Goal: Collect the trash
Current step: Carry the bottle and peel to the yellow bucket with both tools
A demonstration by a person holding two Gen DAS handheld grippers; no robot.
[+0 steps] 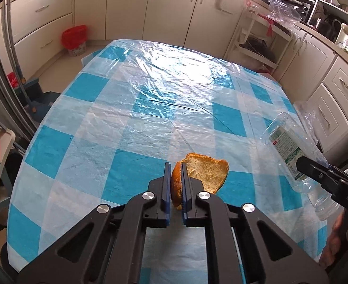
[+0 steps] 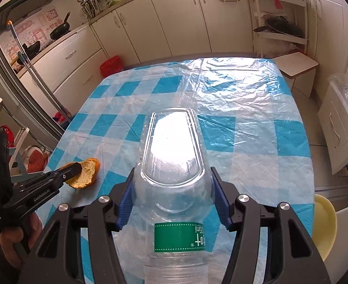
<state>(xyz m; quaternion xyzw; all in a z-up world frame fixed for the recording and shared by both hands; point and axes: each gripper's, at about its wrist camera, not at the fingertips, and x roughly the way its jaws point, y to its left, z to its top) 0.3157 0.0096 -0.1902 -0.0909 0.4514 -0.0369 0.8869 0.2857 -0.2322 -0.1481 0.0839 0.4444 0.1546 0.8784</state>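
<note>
1. Across both wrist views we record a table (image 1: 150, 99) covered by a blue-and-white checked cloth under clear plastic film. Most of its surface ahead of both tools is bare. Its far edge faces a run of cream cabinets (image 1: 169, 9), with a strip of floor between; the left edge lies near a metal frame, and the right edge is just beside a drawer unit (image 2: 339, 130).

2. We note a red-lined bin (image 1: 75, 40) on the floor past the far left corner of the table, well apart from both tools, and a small stool (image 2: 297, 68) at the far right corner.

3. We find the right gripper (image 2: 172, 187) set at a wide spread, its blue pads (image 2: 126, 203) pressed against both flanks of a clear plastic bottle (image 2: 174, 165). The bottle points base-forward, its green label near the camera. In the left wrist view it hangs tilted near the right table edge, base uppermost; we cannot tell whether its lower end touches the cloth.

4. We find the left gripper (image 1: 175, 184) drawn to a narrow gap, its pads (image 1: 166, 184) clamped on one edge of an orange peel (image 1: 209, 172). The peel's pale inner face is turned up and to the right, over the near part of the table; we cannot tell whether it touches the cloth.

5. We note a pale yellow bowl (image 2: 324, 224) off the near right edge of the table.
</note>
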